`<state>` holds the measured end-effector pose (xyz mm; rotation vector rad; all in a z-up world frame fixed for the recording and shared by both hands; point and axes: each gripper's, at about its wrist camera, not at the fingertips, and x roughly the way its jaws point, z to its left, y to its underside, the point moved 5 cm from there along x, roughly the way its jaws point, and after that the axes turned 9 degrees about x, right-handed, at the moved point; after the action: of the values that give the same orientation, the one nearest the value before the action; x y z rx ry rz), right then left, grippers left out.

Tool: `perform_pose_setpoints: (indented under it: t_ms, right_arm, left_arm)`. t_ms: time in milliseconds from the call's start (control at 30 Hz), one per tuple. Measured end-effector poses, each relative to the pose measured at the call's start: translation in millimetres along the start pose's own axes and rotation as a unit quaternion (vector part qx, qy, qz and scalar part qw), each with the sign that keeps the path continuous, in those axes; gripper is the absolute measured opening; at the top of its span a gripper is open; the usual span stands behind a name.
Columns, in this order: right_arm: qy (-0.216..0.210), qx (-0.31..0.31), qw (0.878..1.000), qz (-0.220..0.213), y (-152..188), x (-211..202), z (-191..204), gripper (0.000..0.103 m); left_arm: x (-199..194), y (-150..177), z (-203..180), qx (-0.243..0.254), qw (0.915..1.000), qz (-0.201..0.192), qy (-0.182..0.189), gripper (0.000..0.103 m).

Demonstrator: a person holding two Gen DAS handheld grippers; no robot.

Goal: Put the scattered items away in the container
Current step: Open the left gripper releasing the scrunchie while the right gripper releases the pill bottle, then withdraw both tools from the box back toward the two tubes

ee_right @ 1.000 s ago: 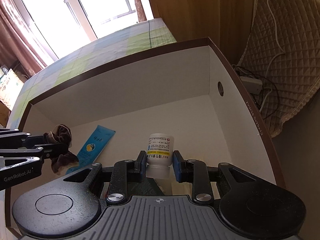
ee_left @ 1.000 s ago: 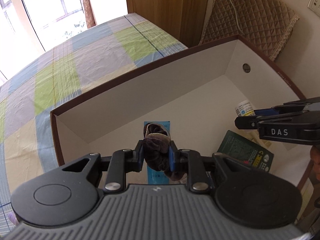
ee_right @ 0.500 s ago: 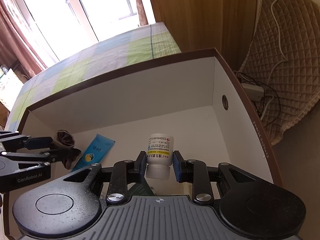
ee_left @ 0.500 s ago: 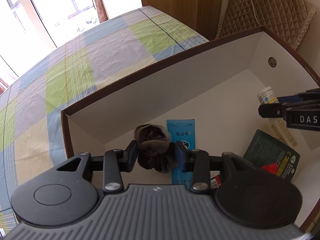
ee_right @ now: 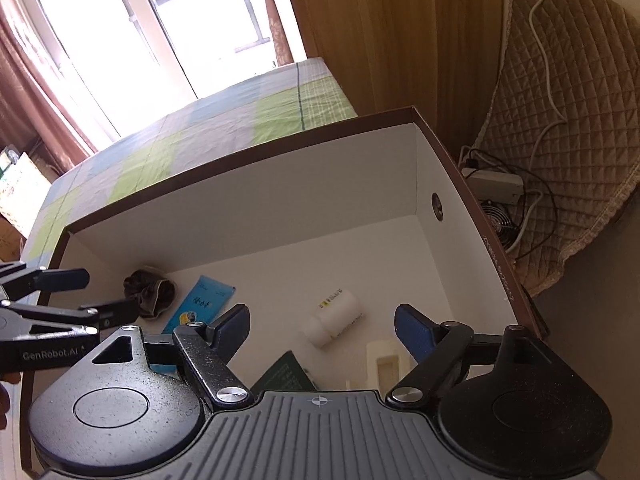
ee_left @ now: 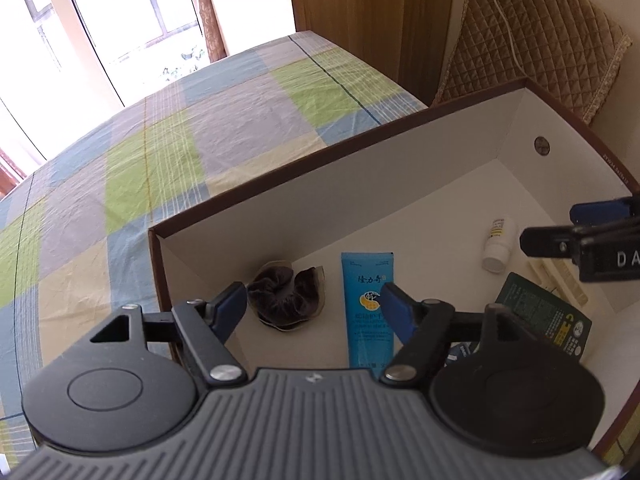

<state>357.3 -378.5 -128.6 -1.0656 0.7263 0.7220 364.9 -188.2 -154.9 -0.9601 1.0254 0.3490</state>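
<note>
The dark scrunchie [ee_left: 285, 300] lies on the floor of the container [ee_left: 360, 168], close to its left wall and near the far-left corner, just below and ahead of the left gripper [ee_left: 312, 308]. That gripper's jaws stand wide apart with nothing between them. Beside the scrunchie to the right lies the blue tube [ee_left: 369, 304], its long axis running from near side to far side. Further right the white pill bottle [ee_right: 335, 317] lies on its side, its cap pointing toward the near-left, under the right gripper [ee_right: 322, 326], which is likewise spread wide and empty. A dark green packet [ee_left: 540, 316] and a cream-coloured flat item [ee_right: 386, 364] sit toward the near-right corner. Everything visible is inside the container; the checked bed sheet [ee_left: 160, 152] beyond its far wall shows nothing left to collect, so the next move probably means lifting both grippers out and away.
</note>
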Motion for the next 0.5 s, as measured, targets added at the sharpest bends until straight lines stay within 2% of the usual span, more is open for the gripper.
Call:
perform_pose_setpoints:
  t_ms: [200, 367, 500]
  right_arm:
    - [0.025, -0.036, 0.999, -0.015, 11, -21, 6, 0.085]
    - [0.018, -0.037, 0.999, -0.023, 22, -41, 8, 0.085]
    - [0.021, -0.044, 0.998, -0.026, 33, -59, 15, 0.085]
  left_arm:
    - [-17, 7, -1, -0.030, 0.9995, -0.005, 0.006, 0.077]
    - [-36, 22, -2, -0.065, 0.9979, 0.000, -0.009, 0.083]
    - [-48, 36, -3, -0.106, 0.9944, 0.001, -0.005, 0.085]
